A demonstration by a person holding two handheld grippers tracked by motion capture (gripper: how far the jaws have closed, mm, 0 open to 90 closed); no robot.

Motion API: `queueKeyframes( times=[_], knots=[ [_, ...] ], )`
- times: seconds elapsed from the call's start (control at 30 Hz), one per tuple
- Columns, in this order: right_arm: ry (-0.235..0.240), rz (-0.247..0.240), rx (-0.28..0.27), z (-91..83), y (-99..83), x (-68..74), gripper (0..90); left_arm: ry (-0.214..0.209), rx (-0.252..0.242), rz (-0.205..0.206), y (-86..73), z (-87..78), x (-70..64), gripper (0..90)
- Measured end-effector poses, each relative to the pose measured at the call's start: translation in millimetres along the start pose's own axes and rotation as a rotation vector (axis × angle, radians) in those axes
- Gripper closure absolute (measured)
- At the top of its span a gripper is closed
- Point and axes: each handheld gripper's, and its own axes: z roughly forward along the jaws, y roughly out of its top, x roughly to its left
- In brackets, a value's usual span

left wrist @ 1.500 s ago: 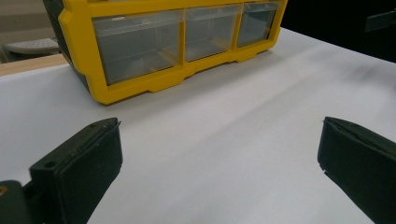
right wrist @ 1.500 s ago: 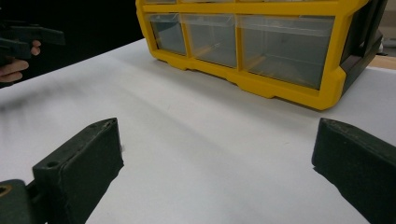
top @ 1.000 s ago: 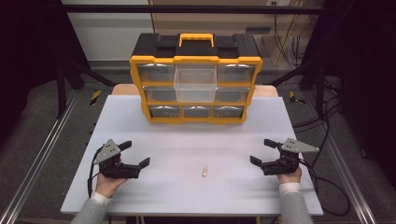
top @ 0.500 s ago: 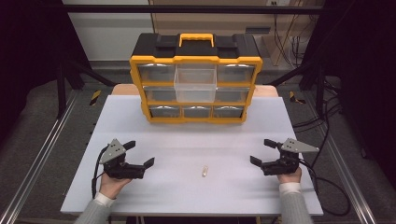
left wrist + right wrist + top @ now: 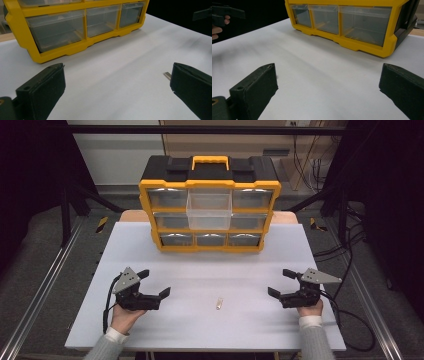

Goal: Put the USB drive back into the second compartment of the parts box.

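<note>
- Two tools rest on the white counter (image 5: 210, 270), each in a hand.
- Left tool (image 5: 154, 285), at about 8 o'clock on the counter: jaws spread wide, holding nothing, aimed toward 3 o'clock.
- Small metal piece (image 5: 219, 303), near 6 o'clock, lies flat between both tools, touching neither; in the left gripper view it sits just beside the right-hand jaw.
- Yellow drawer organizer (image 5: 210, 210) stands at 12 o'clock, one clear drawer pulled out.
- Right tool (image 5: 281, 282), at about 4 o'clock: jaws spread, empty.
</note>
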Motion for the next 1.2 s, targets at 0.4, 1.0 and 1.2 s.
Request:
queueKeyframes(
  times=[0.4,1.0,1.2],
  knots=[
    [-0.003,-0.003,0.003,0.0,-0.1,0.0,2.1,-0.012,0.008,0.009,5.4,7.8,-9.6,0.0],
    [-0.004,-0.004,0.004,-0.1,-0.1,0.1,2.1,-0.032,0.028,0.03,12.8,23.2,-24.2,0.0],
    [-0.003,-0.003,0.004,-0.1,-0.1,0.2,2.1,-0.038,0.03,0.034,15.8,27.2,-28.7,0.0]
  ],
)
